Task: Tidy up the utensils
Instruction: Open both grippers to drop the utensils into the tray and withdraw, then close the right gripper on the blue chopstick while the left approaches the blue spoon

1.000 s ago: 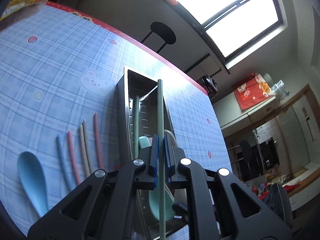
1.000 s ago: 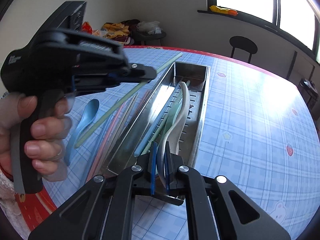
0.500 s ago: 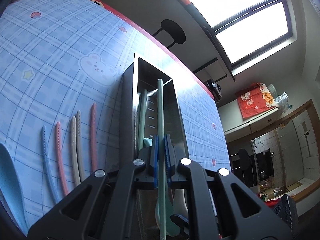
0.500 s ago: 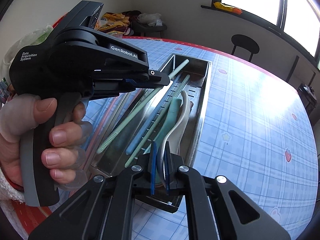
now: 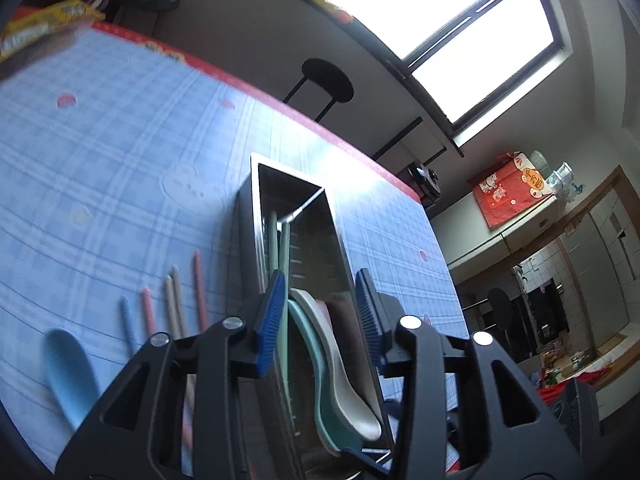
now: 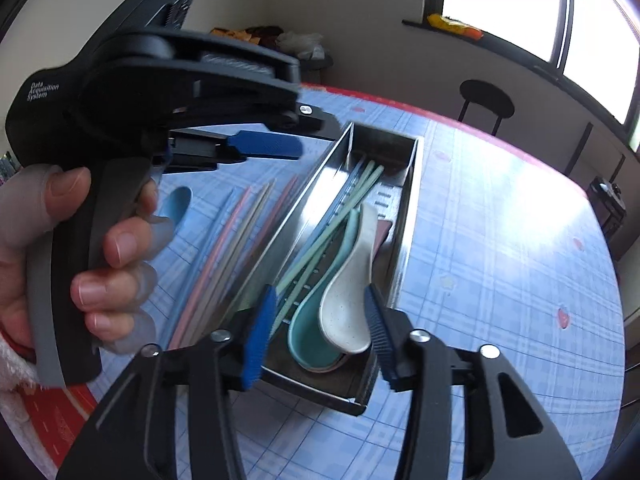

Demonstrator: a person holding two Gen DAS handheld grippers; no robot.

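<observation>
Both grippers' jaws are opening, gripping nothing: left gripper (image 5: 320, 316) and right gripper (image 6: 320, 324) hover over the steel tray (image 6: 404, 232), where the white spoon (image 6: 348, 300), teal spoon (image 6: 308, 344) and green chopsticks (image 6: 336, 220) lie. Five chopsticks (image 5: 172, 304) and a blue spoon (image 5: 70, 372) rest beside it on the tablecloth (image 5: 120, 168).

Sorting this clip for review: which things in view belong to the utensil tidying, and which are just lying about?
Job: metal tray; white spoon, teal spoon, green chopsticks in it; blue spoon, loose chopsticks on the table.

Lying about: black stool, snack packets, red cloth.
</observation>
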